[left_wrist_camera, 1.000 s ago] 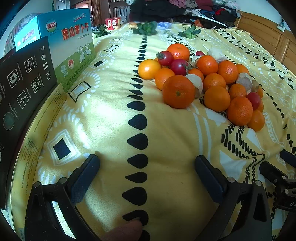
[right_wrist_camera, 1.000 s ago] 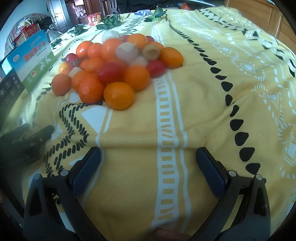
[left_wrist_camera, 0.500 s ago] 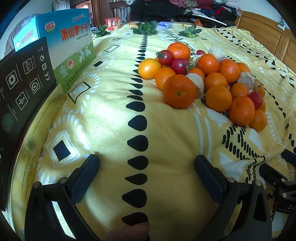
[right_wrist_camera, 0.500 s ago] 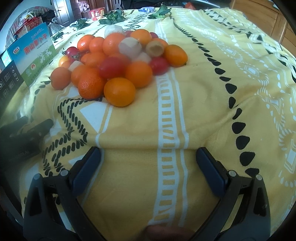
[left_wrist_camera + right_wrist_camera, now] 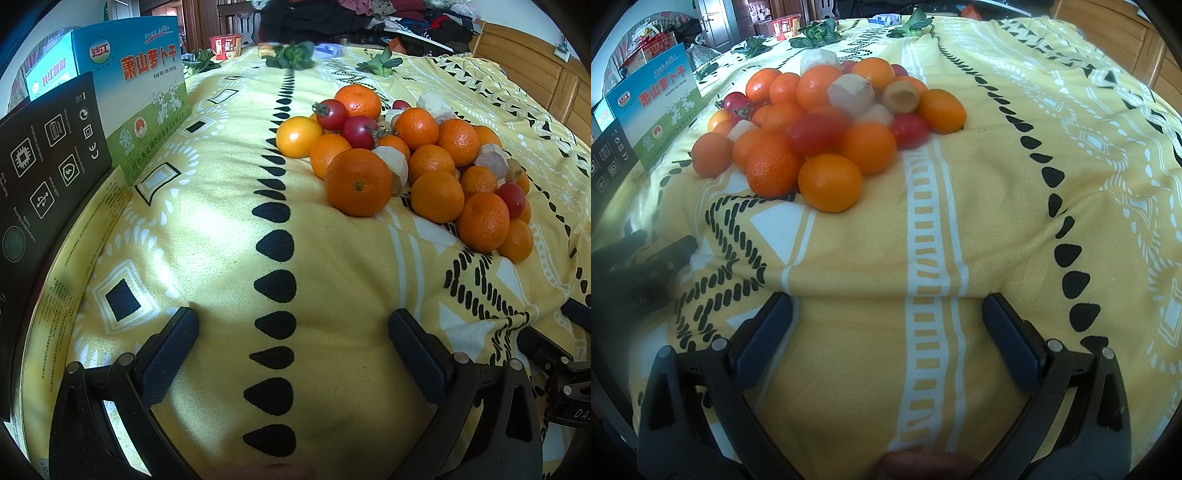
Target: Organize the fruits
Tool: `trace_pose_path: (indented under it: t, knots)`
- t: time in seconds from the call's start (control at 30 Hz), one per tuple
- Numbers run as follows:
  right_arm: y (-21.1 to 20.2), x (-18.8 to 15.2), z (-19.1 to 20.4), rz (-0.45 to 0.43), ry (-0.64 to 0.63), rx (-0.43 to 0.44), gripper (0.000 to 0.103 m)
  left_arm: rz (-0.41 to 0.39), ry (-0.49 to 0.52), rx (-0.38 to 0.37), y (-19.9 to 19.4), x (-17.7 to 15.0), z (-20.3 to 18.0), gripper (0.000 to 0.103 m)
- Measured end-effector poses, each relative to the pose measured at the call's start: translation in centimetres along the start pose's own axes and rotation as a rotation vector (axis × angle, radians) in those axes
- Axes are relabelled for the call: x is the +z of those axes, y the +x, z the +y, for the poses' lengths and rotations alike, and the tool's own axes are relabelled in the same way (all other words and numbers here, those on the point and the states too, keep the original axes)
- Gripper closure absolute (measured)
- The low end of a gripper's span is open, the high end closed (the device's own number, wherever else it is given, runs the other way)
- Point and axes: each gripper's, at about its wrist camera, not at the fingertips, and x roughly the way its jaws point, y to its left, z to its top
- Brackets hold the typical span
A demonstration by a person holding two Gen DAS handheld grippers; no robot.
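Hovering apart: left tongs (image 5: 291, 325), right tongs (image 5: 886, 308), both agape, fruit pile (image 5: 827, 122) ahead.

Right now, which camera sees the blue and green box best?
The left wrist view: the blue and green box stands close and large, its red lettering clear. The right wrist view shows the same box small at the left edge.
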Motion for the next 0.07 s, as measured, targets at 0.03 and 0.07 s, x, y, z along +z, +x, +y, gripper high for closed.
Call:
trace_pose_path:
  t: [0.03, 0.07]
  knots:
    - [0.0, -0.02, 0.03, -0.001, -0.001, -0.001, 0.0, -0.002, 0.0, 0.001, 0.04, 0.0, 0.04, 0.0]
    - [0.01, -0.01, 0.03, -0.003, -0.001, -0.001, 0.0, -0.003, 0.0, 0.0, 0.07, 0.0, 0.08, 0.0]
